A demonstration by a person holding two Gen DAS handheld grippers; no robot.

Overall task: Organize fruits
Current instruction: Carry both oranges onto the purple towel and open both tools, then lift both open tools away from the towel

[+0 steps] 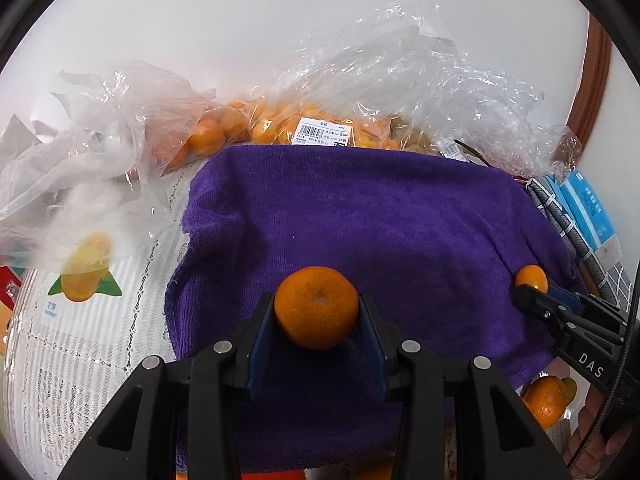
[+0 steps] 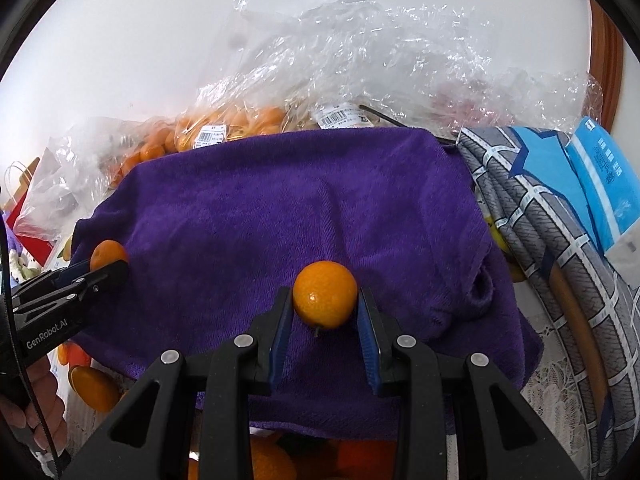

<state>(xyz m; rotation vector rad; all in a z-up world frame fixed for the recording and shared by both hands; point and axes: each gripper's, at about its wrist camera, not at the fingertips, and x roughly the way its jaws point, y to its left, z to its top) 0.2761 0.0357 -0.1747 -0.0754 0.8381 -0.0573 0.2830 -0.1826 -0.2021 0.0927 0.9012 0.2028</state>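
Between my left gripper's (image 1: 318, 312) blue pads sits a mandarin (image 1: 317, 307), clamped across its middle over the purple towel (image 1: 360, 208); my right gripper (image 2: 325, 308) pinches a smaller, smooth orange fruit (image 2: 325, 294) likewise. Both seem light, round, soft-skinned — likely to bruise or roll, so I'd grip gently at the widest part — terry beneath should cushion them.

**Bright, even light; fisheye warp at the rims**

I see soft, diffuse daylight in both wrist views. The purple towel (image 1: 360, 220) is evenly lit, with faint shadows in its folds. Behind the towel, the clear plastic bags (image 2: 380, 52) throw white glare. Left of the towel, one bag (image 1: 80, 184) smears into blur. Black vignette curves the corners.
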